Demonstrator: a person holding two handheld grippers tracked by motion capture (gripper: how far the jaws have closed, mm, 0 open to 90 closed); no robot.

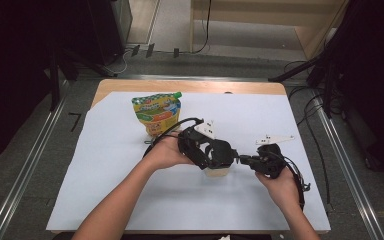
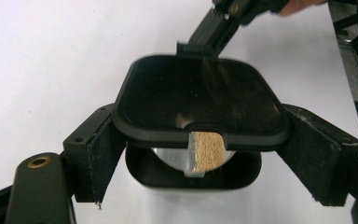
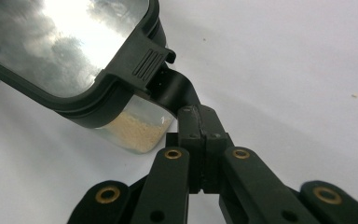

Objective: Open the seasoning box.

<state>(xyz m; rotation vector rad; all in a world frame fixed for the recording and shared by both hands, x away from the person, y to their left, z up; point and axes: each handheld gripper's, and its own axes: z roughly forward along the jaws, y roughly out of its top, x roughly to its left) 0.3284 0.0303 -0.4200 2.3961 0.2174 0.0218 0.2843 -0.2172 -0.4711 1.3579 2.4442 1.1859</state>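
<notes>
A clear container (image 1: 218, 172) with beige grains inside sits on the white sheet at the table's middle. Its black-framed hinged lid (image 2: 200, 100) is tilted up over the body (image 2: 193, 179). My left gripper (image 1: 207, 149) reaches over it from the left, and its padded jaws (image 2: 198, 112) press both sides of the container. My right gripper (image 1: 243, 161) comes in from the right, its jaws shut (image 3: 200, 116) on the lid's ribbed front tab (image 3: 161, 77). The grains (image 3: 137, 133) show through the clear wall under the lid (image 3: 65, 51).
A colourful stand-up pouch (image 1: 157, 114) with a green cap stands just behind the left hand. The white sheet (image 1: 105, 190) covers most of the wooden table (image 1: 130, 85). Metal rails run along both sides of the table, and cables lie on the floor at the right.
</notes>
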